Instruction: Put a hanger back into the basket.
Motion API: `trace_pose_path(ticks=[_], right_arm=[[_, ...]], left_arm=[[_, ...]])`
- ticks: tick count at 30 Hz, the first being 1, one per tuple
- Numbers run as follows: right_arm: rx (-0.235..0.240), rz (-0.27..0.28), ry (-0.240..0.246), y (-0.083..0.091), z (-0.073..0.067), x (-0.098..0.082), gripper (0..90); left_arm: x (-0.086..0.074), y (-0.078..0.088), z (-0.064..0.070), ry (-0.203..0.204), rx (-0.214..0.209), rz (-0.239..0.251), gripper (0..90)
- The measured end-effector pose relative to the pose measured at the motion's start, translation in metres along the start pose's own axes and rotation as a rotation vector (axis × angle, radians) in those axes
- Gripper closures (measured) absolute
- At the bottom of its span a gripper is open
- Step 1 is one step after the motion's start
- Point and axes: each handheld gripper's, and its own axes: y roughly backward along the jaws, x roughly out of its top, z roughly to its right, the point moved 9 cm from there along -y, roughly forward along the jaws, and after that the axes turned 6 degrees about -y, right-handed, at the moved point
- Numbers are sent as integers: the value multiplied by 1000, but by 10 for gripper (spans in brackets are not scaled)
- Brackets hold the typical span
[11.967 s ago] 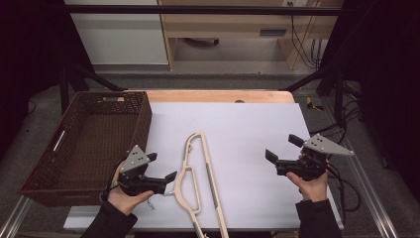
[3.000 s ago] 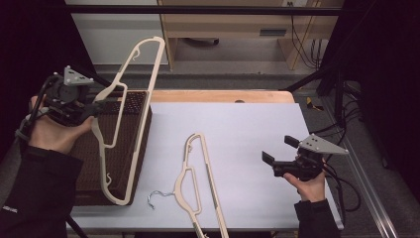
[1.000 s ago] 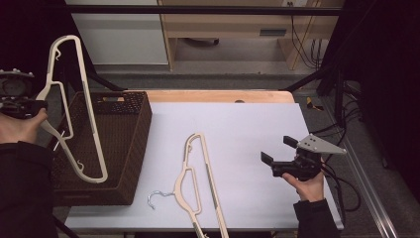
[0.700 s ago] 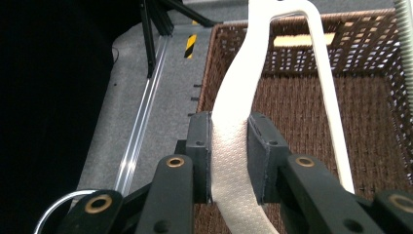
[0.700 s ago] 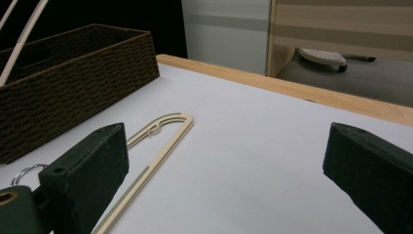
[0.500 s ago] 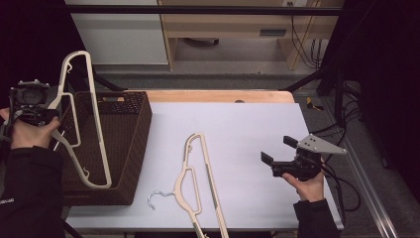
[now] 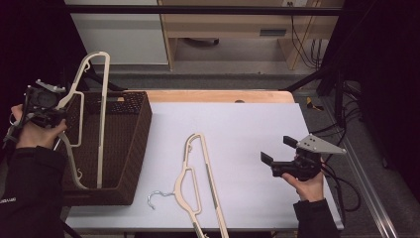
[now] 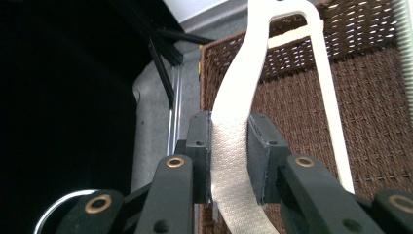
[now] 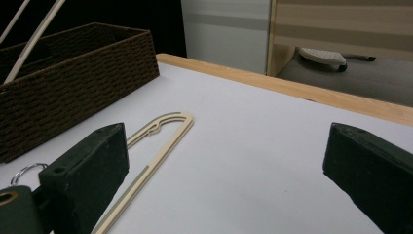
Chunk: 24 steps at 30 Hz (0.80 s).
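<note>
My left gripper [image 7: 58,108] [image 8: 229,161] is shut on a cream plastic hanger [image 7: 101,114] [image 8: 241,92], which stands tilted with its lower end inside the brown wicker basket [image 7: 130,144] [image 8: 380,102] at the table's left. A second cream hanger [image 7: 195,183] [image 9: 156,146] with a metal hook lies flat on the white table surface [image 7: 237,129] near the front middle. My right gripper [image 7: 278,151] [image 9: 229,175] rests open at the right of the table, nothing between its jaws, with the lying hanger off to its left.
The basket [image 9: 63,78] takes up the table's left end. A wooden strip [image 7: 218,96] runs along the table's far edge. A cabinet [image 7: 119,29] and cables [image 7: 307,34] stand on the floor beyond. A metal rail [image 7: 366,178] borders the right side.
My left hand has come down and rightwards toward the basket, carrying the hanger, whose lower end now sits deeper in the basket. The right gripper and the lying hanger have not moved.
</note>
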Motion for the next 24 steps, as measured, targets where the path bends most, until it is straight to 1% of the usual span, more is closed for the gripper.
trace_pose_path(ticks=[1,3,4,7,9,10,11,18,21,23,24], right_arm=[[-1,0,1,0,0,0,32],[0,0,0,0,0,0,32],[0,0,0,0,0,0,31],[-2,-1,1,-1,0,0,32],[-3,-2,0,-1,0,-1,32],[-2,-4,5,-1,0,-1,32],[-3,-3,1,-1,0,-1,32],[-2,-3,1,-1,0,-1,33],[1,-6,0,-2,-1,-1,33],[2,-8,6,-2,0,-2,33],[1,-8,5,-2,0,-2,34]], left_arm=[[0,0,1,-16,-6,7,728],[0,-1,2,-38,-4,9,727],[0,-1,3,-58,0,16,728],[-1,-3,3,-102,22,6,728],[-3,-4,4,-128,18,0,728],[-3,-5,4,-132,14,1,728],[-3,-5,4,-144,13,8,727],[-9,-9,6,-177,13,-7,728],[-10,-9,8,-188,6,-1,728],[-11,-9,9,-201,2,4,728],[-12,-9,9,-212,6,4,728]])
